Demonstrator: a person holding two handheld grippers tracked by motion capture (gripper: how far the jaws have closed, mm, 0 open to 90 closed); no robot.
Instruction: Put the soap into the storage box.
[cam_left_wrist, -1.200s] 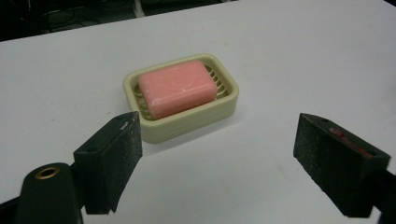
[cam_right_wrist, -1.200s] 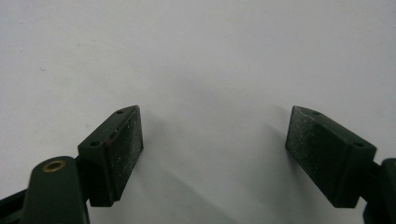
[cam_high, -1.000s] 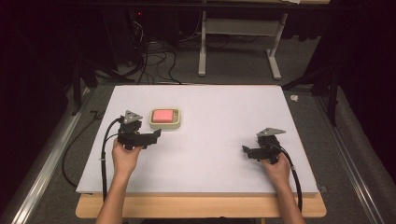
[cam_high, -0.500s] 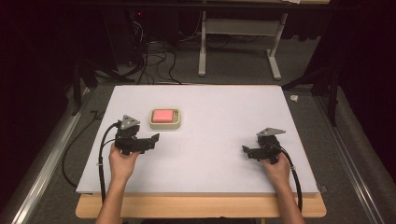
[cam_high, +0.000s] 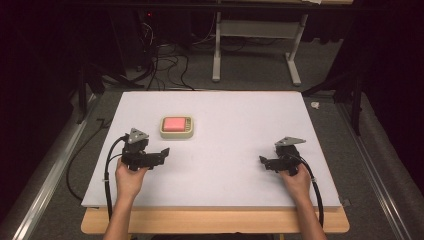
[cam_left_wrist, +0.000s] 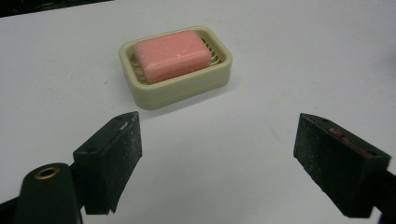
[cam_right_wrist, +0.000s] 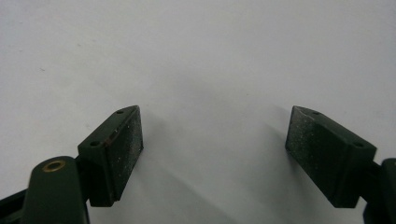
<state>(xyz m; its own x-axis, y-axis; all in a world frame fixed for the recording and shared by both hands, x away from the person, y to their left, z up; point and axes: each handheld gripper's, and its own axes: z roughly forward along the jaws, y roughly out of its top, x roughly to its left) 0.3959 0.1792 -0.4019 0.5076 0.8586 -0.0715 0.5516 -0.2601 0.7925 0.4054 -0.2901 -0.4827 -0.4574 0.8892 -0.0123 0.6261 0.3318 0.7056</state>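
A pink bar of soap (cam_high: 174, 123) lies in a cream soap dish (cam_high: 177, 134) on the left half of the white board (cam_high: 235, 130). My left gripper (cam_high: 163, 152) is held just in front of and to the left of the dish, apart from it. In the left gripper view the soap (cam_left_wrist: 173, 55) and dish (cam_left_wrist: 180, 88) lie ahead of the open left gripper (cam_left_wrist: 217, 135), with nothing between its pads. My right gripper (cam_high: 263, 161) rests low over the right part of the board. In the right gripper view the right gripper (cam_right_wrist: 215, 130) is open over bare white surface.
The white board sits on a wooden table whose front edge (cam_high: 215, 221) shows near the person. Behind the board are floor cables (cam_high: 160, 65) and the legs of a desk (cam_high: 216, 55). Metal rails (cam_high: 45, 190) run along both sides.
My left gripper has drawn back a little toward the person, away from the soap dish. The right gripper has stayed where it was.
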